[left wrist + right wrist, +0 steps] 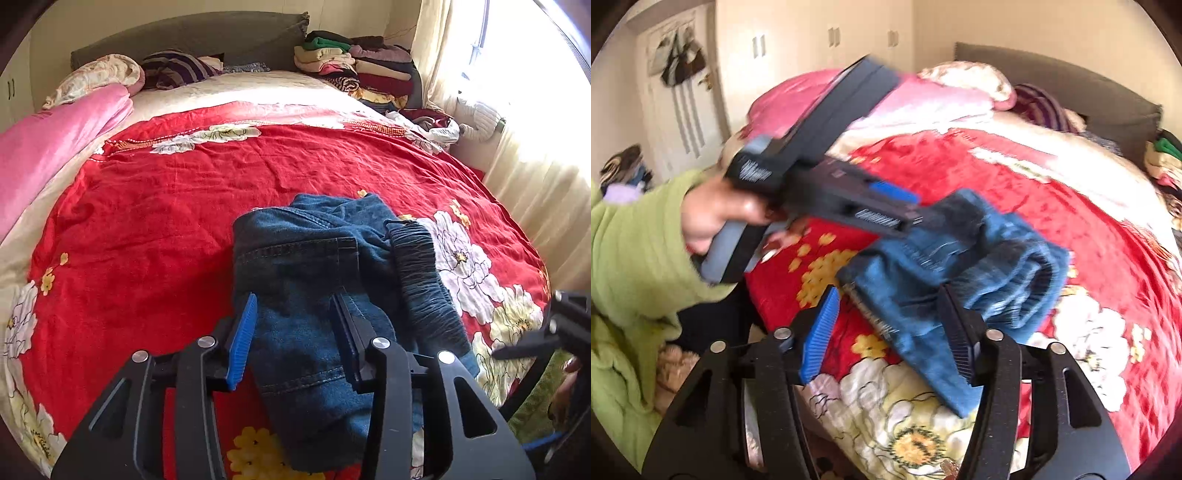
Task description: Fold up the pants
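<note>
The jeans [314, 295] lie bunched on the red bedspread [166, 221], seemingly mid-fold. Left gripper [295, 343] and right gripper [890, 332] hover over them, jaws apart; next, pinch an edge and flatten.

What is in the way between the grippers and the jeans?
Nothing visible. The left gripper is open right over the jeans, and the right gripper is open at their near edge.

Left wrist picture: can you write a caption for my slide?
Open left gripper hovers over folded blue jeans on a red flowered bedspread.
</note>
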`<state>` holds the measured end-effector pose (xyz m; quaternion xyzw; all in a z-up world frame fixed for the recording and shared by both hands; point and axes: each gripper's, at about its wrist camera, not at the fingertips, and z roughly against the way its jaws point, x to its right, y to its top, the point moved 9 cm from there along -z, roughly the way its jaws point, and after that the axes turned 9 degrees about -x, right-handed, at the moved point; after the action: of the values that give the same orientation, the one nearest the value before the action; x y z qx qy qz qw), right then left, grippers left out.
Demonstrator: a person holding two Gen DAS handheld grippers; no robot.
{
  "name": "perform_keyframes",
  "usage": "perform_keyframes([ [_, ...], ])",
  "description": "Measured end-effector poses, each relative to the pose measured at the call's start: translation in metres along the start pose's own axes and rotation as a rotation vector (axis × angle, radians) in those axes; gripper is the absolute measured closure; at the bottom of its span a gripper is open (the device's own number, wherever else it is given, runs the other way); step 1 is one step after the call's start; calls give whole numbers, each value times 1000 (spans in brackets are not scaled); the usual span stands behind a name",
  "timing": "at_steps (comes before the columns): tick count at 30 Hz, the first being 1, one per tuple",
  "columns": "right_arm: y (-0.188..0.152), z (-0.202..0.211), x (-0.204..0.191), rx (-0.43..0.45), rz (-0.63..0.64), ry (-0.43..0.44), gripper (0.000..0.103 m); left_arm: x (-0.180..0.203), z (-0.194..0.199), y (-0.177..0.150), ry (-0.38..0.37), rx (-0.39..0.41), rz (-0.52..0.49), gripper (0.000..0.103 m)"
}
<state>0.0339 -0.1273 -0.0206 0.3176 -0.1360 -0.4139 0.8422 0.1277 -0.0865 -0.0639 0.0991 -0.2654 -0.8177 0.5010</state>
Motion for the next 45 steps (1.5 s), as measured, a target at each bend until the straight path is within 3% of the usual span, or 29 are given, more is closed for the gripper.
perform_keyframes([
  [10,17,17,72,74,-205,-132,34,3,21,3,8,48,-8,45],
  [18,20,18,106,87,-288,-227,22,1,24,5,20,62,-8,29],
  [26,14,19,122,79,-332,-269,20,-3,27,5,32,73,-3,10],
  [41,-16,-8,150,-17,-468,-266,20,-10,1,-6,50,20,15,9],
  [43,-20,-15,150,-35,-476,-248,26,-11,-4,-7,54,15,15,9],
  [45,-26,-23,151,-55,-490,-214,39,-11,-8,-9,52,6,21,9],
])
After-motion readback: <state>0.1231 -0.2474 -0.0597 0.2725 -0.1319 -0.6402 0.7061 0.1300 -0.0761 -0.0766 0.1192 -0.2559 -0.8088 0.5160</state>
